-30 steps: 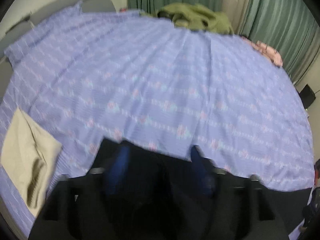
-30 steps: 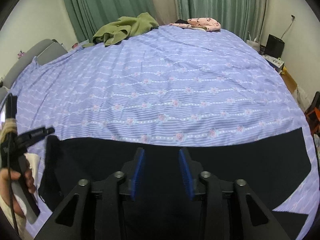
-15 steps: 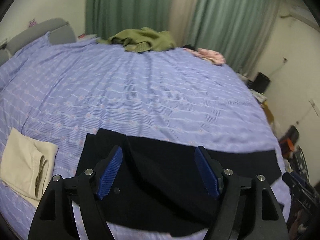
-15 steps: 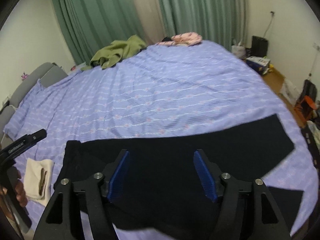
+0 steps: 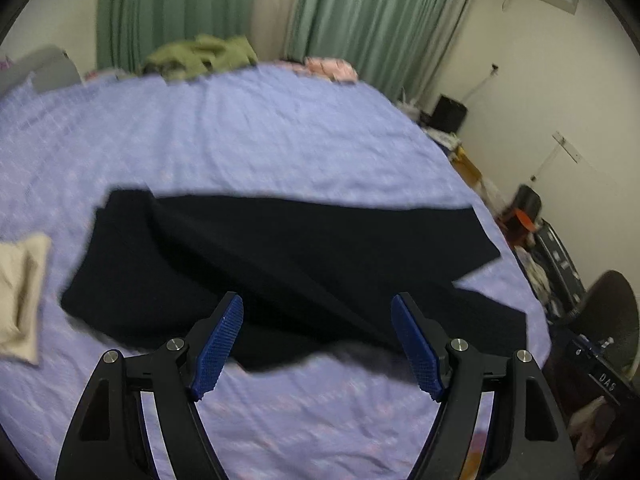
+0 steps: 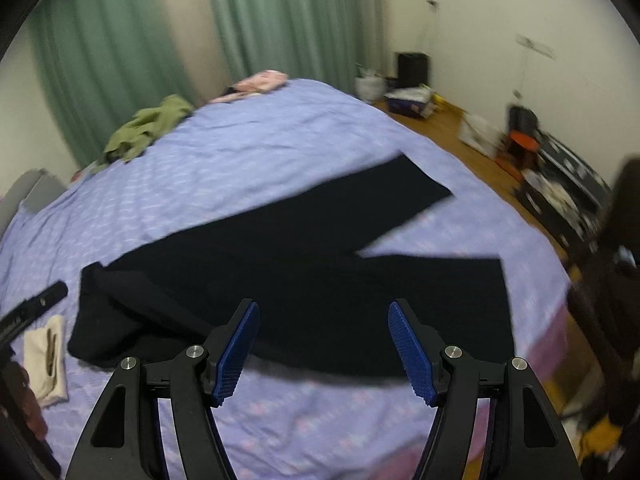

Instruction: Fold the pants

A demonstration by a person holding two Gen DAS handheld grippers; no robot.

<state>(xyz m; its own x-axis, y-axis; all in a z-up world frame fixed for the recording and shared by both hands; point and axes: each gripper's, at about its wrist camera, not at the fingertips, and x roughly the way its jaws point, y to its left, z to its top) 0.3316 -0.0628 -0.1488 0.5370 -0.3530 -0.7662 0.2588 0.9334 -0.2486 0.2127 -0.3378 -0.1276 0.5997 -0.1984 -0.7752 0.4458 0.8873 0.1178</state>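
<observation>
On the lilac patterned bed sheet (image 5: pixel 280 140): black fabric pants (image 5: pixel 280 264) spread flat, legs splayed | left tool (image 5: pixel 318 344) wide, empty, above their near edge | right tool (image 6: pixel 324 348) likewise, gripping nothing.

A home bedroom. A wide bed (image 6: pixel 248 168) under a lilac patterned sheet fills most of both views, with a grey headboard (image 5: pixel 48 70) at about 10 o'clock. Green curtains (image 5: pixel 360 20) hang floor-length at 12 o'clock. Loose clothes lie on the far side of the bed: an olive heap (image 6: pixel 148 130) and something pink (image 6: pixel 260 82). At 2 to 3 o'clock, wooden floor (image 6: pixel 452 128) along a cream wall is cluttered with boxes and bags, blurred.
</observation>
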